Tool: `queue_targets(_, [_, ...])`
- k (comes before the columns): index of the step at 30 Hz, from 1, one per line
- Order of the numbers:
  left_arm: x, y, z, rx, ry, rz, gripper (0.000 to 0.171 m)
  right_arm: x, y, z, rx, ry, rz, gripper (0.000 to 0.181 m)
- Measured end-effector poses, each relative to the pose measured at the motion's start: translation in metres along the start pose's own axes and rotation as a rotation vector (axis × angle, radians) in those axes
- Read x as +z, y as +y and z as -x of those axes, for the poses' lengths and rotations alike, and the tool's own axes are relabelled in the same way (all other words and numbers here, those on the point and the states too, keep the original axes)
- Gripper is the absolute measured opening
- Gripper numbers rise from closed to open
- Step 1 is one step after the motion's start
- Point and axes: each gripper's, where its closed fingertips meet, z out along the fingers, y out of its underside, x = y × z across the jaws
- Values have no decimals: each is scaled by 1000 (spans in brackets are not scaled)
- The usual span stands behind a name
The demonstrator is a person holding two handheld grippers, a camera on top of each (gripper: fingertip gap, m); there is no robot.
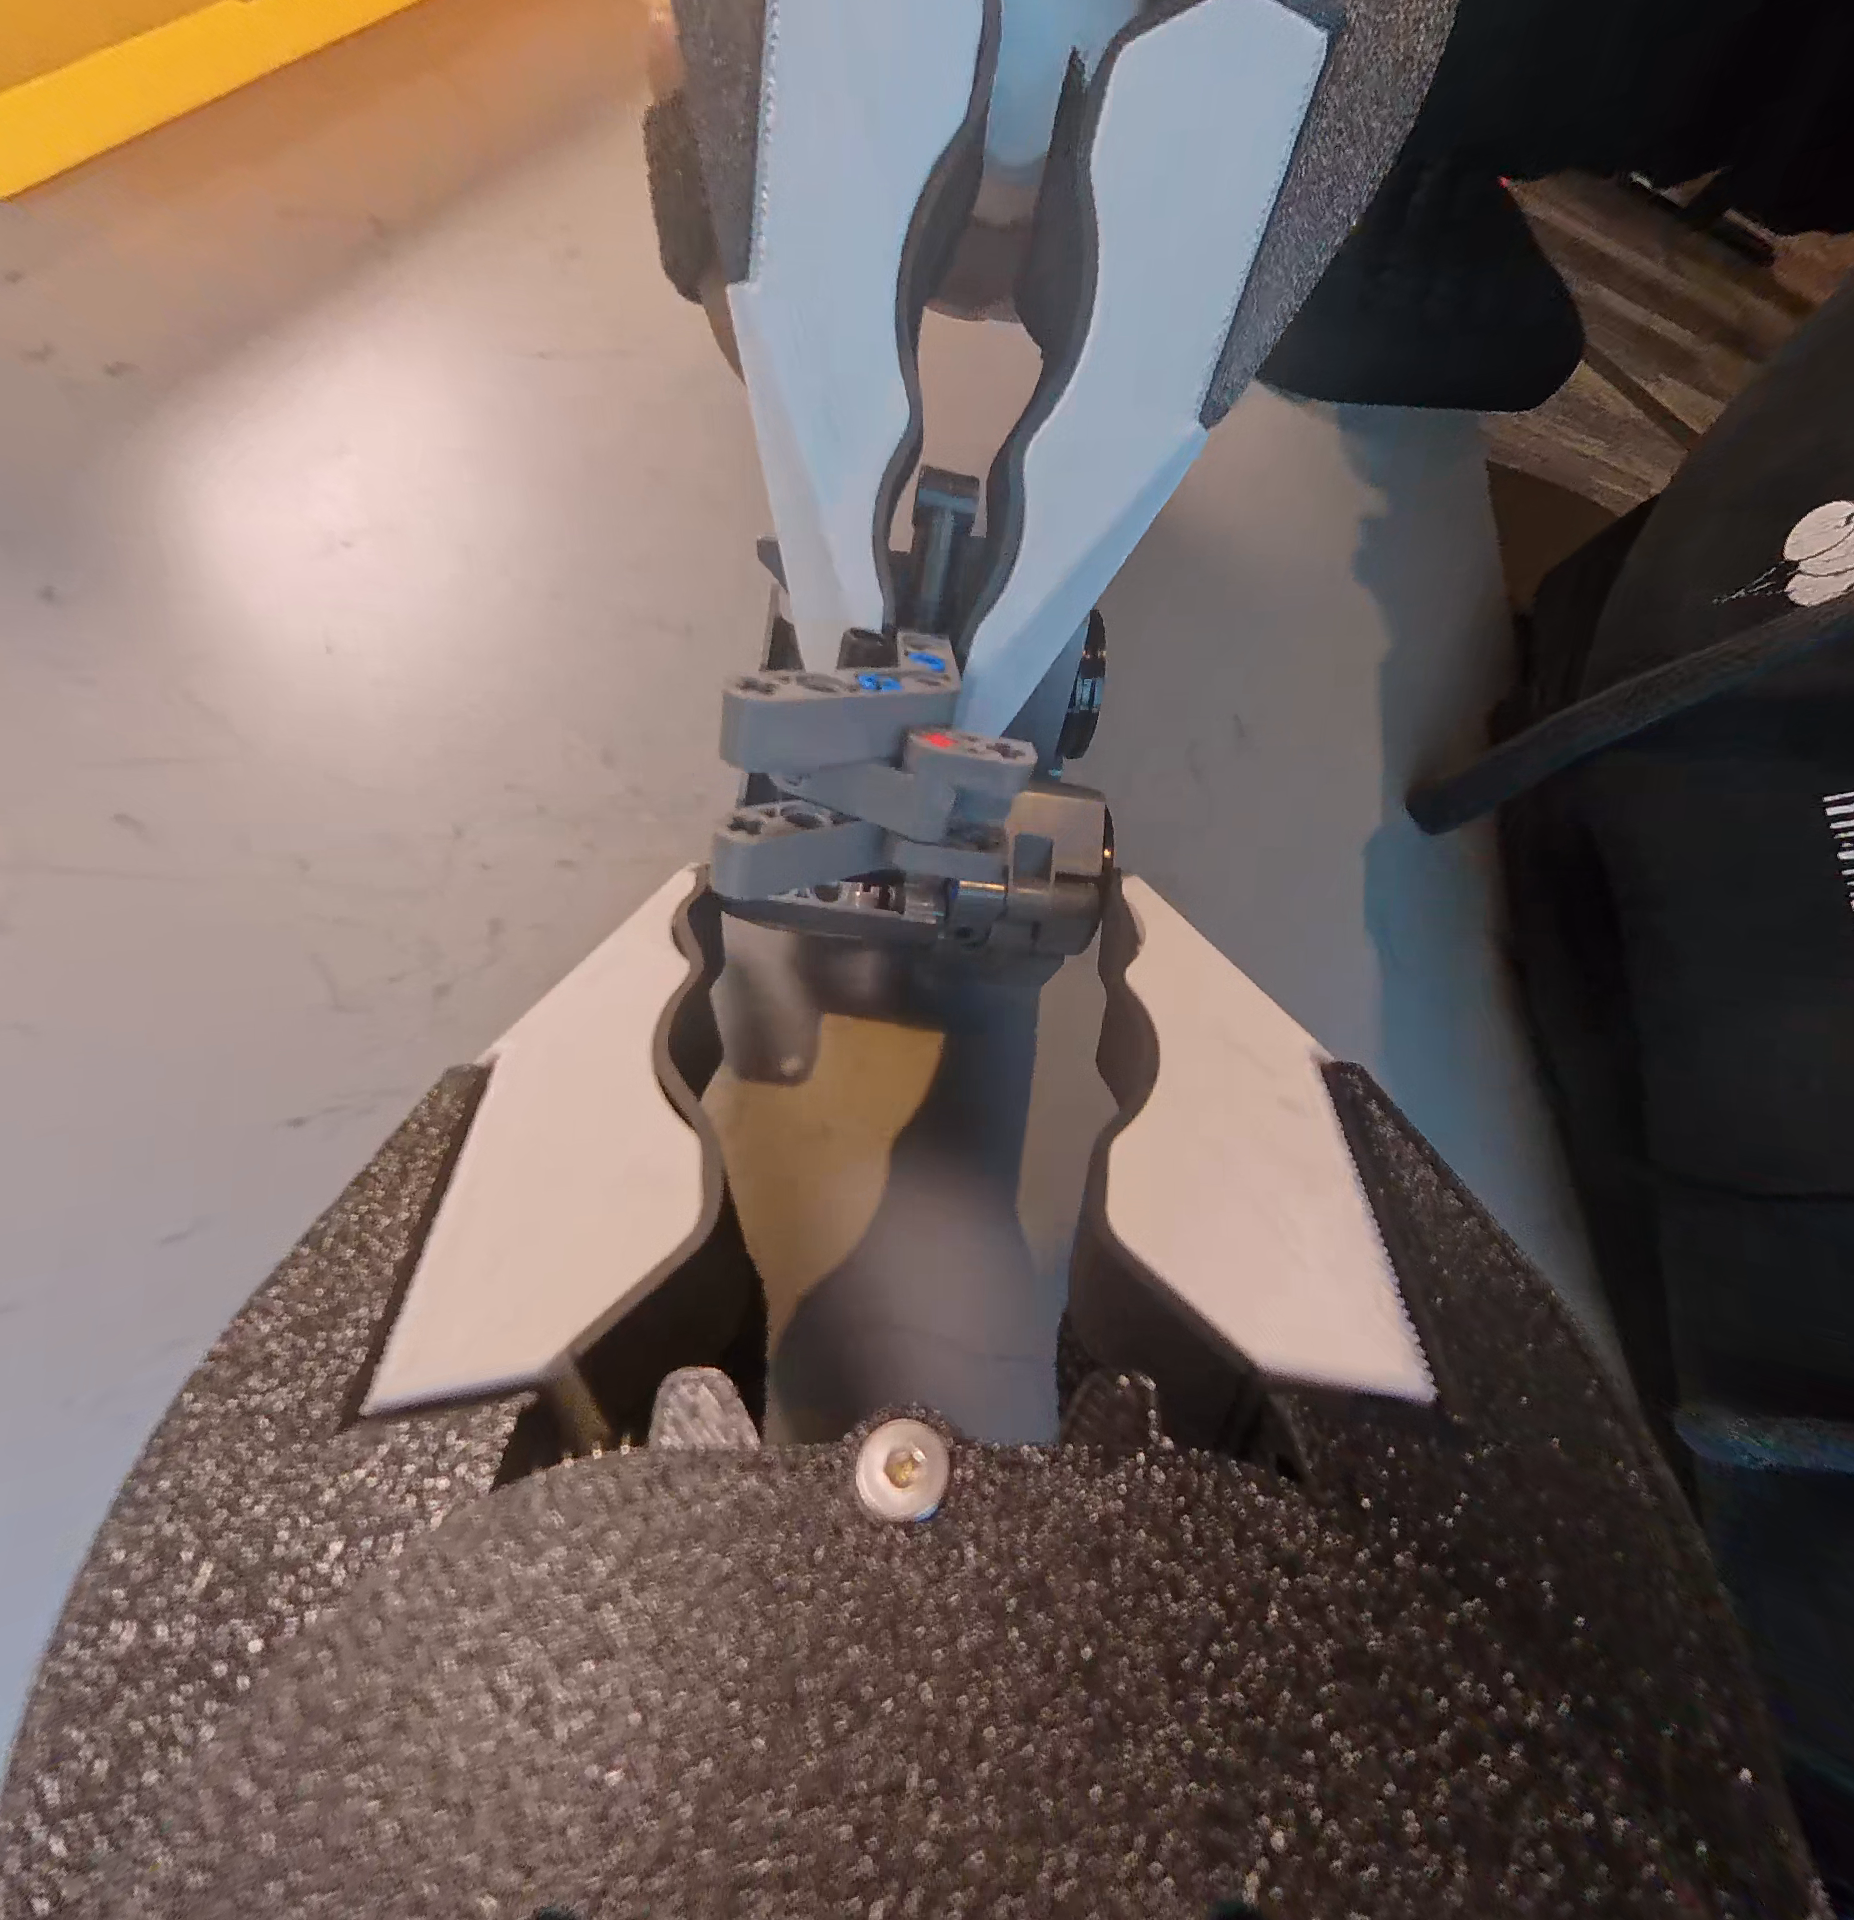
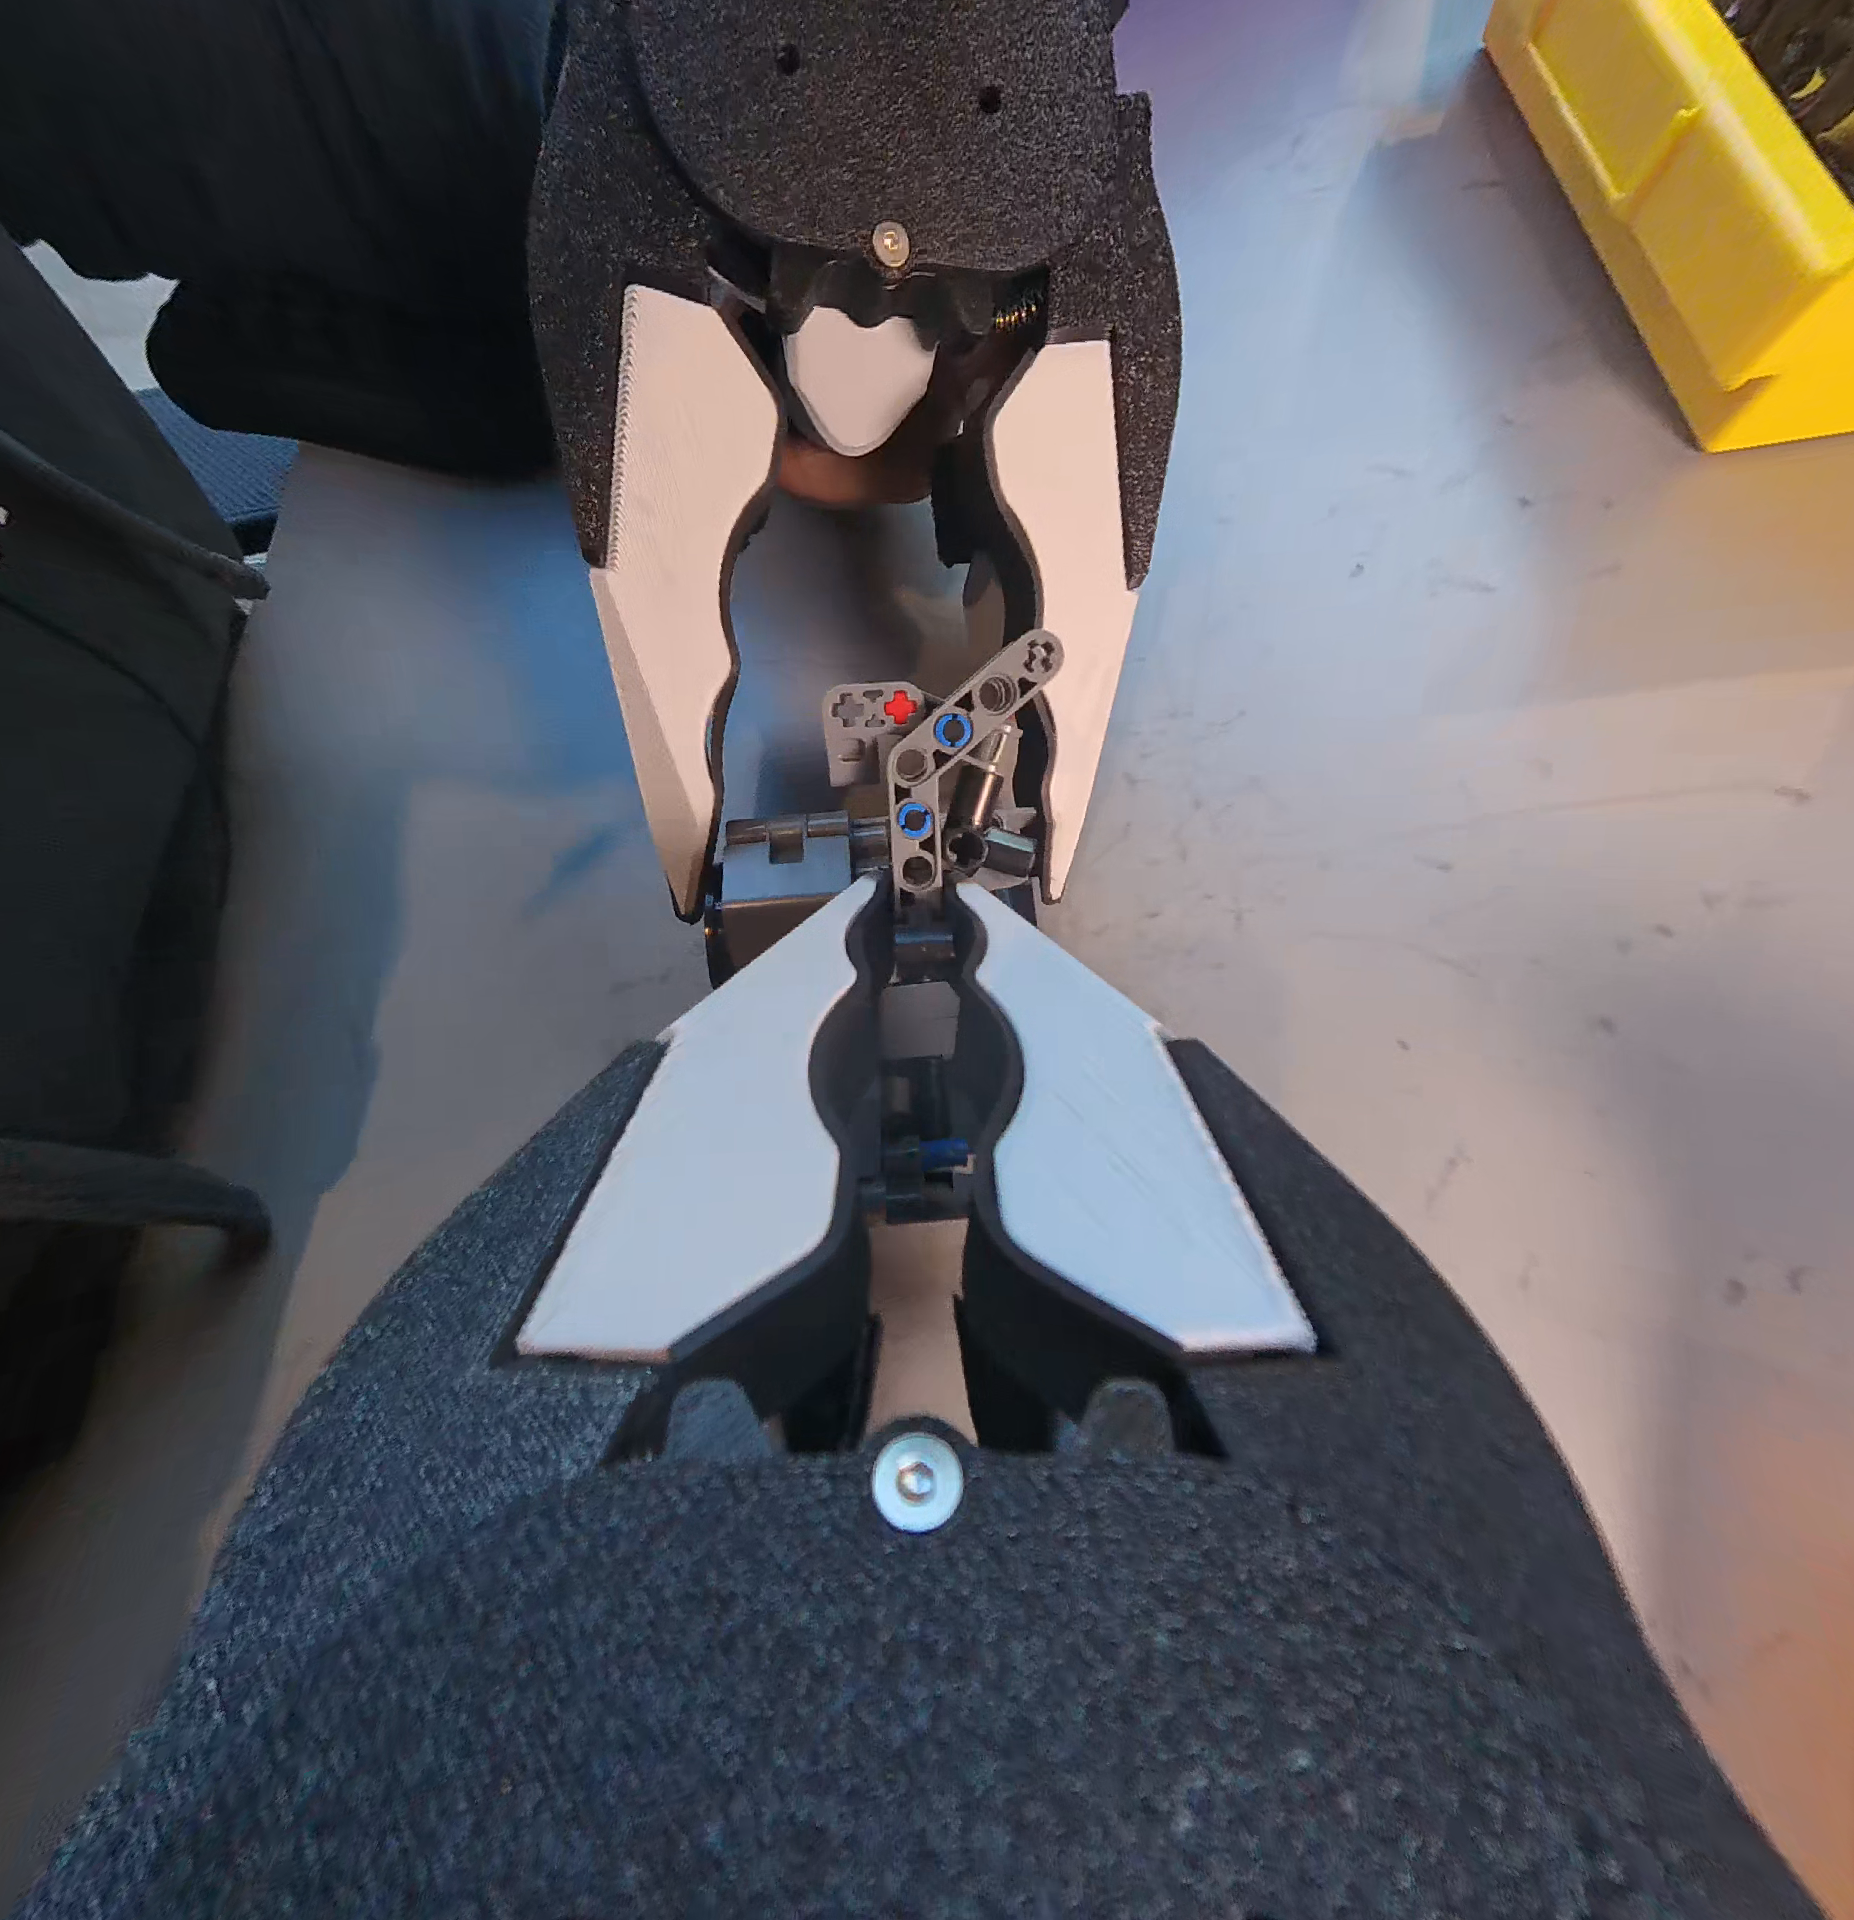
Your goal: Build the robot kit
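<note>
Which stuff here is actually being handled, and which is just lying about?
Handled: grey brick assembly, gripped by left gripper and right gripper from opposite sides.
Lying about: yellow bin on the table; black bag at its edge.

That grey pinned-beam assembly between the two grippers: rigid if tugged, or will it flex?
Probably flexes: the assembly is thin beams on blue and red pins, likely pivots. Looks like light plastic. The right gripper pinches one narrow end, so it may swing.

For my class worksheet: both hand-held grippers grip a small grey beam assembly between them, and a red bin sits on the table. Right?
Not quite: the bin is yellow, as the right wrist view shows. The rest holds: both hand-held grippers grip the grey beam assembly.
</note>
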Motion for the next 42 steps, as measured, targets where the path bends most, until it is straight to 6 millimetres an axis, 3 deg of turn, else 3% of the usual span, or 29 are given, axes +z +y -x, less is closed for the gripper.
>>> queue_targets(6, [0,1,-3,0,21,5,72,1,1,3,88,-98,-19,6])
queue_targets(10, [1,4,-4,-6,33,12,72,4,2,3,49,-138,35,6])
queue_targets(15, [0,4,-3,-12,40,8,72,5,1,2,39,-66,86,6])
queue_targets(24, [-1,1,0,-2,15,0,72,2,1,-2,280,4,-2,6])
queue_targets(32, [-1,2,0,41,-19,19,72,3,-2,0,63,73,51,6])
queue_targets(35, [0,1,-2,39,-1,6,72,2,-4,3,-191,51,58,6])
queue_targets(42, [3,5,-8,28,46,20,72,7,-3,10,-21,-184,171,6])
